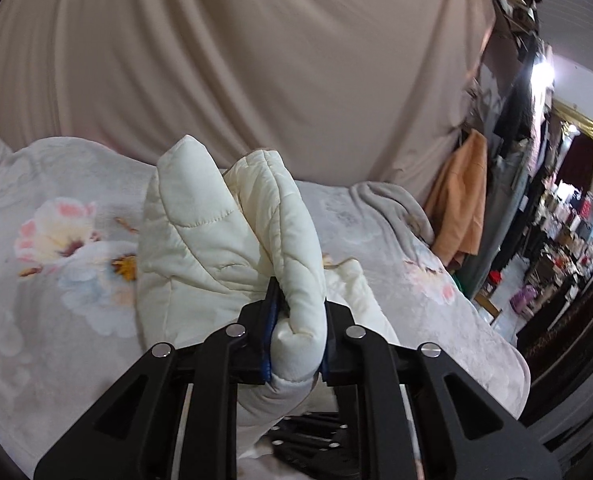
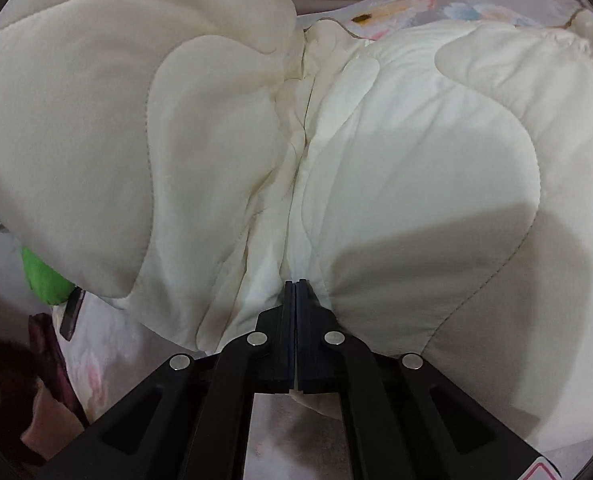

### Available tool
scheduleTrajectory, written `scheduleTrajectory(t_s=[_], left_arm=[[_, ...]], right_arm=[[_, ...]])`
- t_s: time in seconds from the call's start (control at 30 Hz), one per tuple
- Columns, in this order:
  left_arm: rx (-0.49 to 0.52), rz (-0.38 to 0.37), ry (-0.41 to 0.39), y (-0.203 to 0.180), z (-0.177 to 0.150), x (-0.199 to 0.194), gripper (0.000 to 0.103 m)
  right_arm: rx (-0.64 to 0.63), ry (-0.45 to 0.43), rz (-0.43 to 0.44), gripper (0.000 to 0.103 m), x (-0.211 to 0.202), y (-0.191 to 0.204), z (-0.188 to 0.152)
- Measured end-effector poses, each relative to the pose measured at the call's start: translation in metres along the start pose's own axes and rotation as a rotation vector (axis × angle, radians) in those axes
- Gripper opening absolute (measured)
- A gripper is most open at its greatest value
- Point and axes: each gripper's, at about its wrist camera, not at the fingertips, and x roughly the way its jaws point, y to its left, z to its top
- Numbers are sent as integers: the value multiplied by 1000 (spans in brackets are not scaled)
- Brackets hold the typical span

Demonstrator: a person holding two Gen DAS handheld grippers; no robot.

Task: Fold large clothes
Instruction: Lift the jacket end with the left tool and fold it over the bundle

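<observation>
A cream quilted jacket (image 1: 216,240) lies on a floral blanket (image 1: 56,240). My left gripper (image 1: 298,304) is shut on a thick folded wad of it and holds that part up above the bed; the padded fabric bulges out between the blue pads (image 1: 270,320). In the right wrist view the jacket (image 2: 416,140) fills nearly the whole frame, its seam running up the middle. My right gripper (image 2: 296,286) is shut on a thin edge of the jacket, jaws pressed together, with creases spreading from the tips and a bit of white cloth showing behind the pads.
A beige sheet (image 1: 256,60) hangs behind the bed. An orange garment (image 1: 460,200) hangs at the bed's right end, with crowded shelves (image 1: 576,220) beyond. A green item (image 2: 42,276) and a dark flat object (image 2: 72,312) lie at the jacket's left edge.
</observation>
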Motion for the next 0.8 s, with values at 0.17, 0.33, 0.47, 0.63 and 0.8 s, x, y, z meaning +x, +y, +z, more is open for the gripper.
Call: scheduleTrajectory(t_s=[0.17, 0.33, 0.47, 0.63, 0.8], left_arm=[[61, -45, 77, -36, -6, 43, 14], [113, -67, 182, -63, -24, 89, 14], [146, -64, 271, -81, -45, 126, 14], [179, -32, 341, -95, -72, 156, 14], [220, 14, 369, -103, -91, 169, 14]], right_arm=[[158, -23, 148, 0, -18, -22, -14], [179, -123, 61, 2, -71, -37, -47], [179, -198, -77, 6, -114, -51, -65], [199, -241, -172, 8, -146, -67, -81], [229, -280, -209, 9, -167, -83, -86]])
